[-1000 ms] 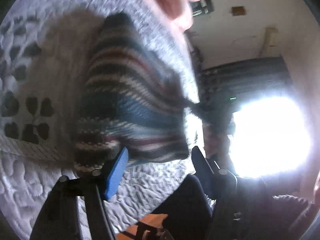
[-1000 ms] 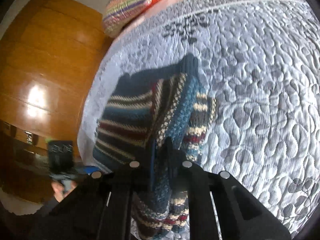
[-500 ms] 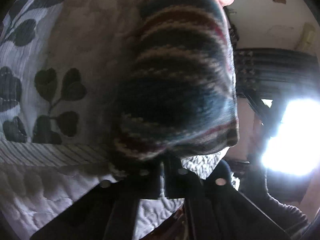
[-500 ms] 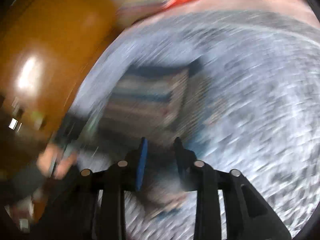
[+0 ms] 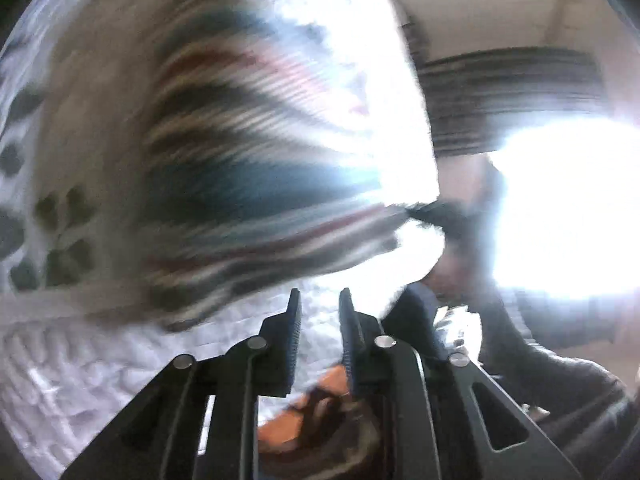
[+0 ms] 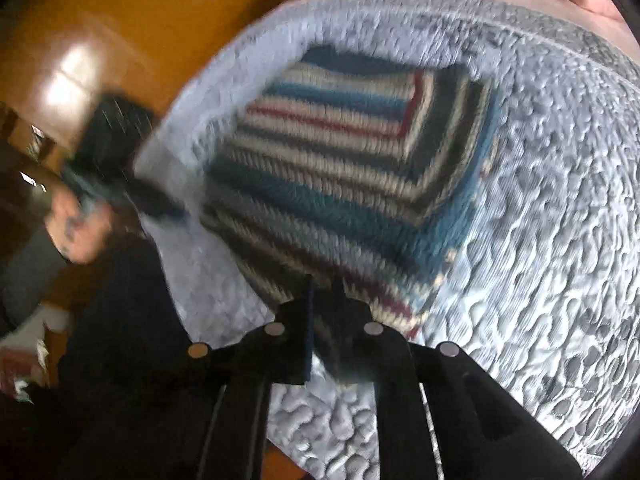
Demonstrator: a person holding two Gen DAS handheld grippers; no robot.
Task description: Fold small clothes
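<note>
Two grippers face one striped knit garment (image 6: 352, 184) lying folded on the quilted bedspread (image 6: 540, 280); the right gripper (image 6: 324, 292), nearer, looks pinched on its near hem; the left gripper (image 5: 318, 304), jaws narrowly parted and empty, sits just short of its blurred edge.

Knitted garment (image 6: 360, 168): teal, navy, cream and red stripes. Quilted bedspread (image 6: 540, 240): pale grey-white, dark leaf print. Wooden wardrobe (image 6: 120, 32): orange-brown.
</note>
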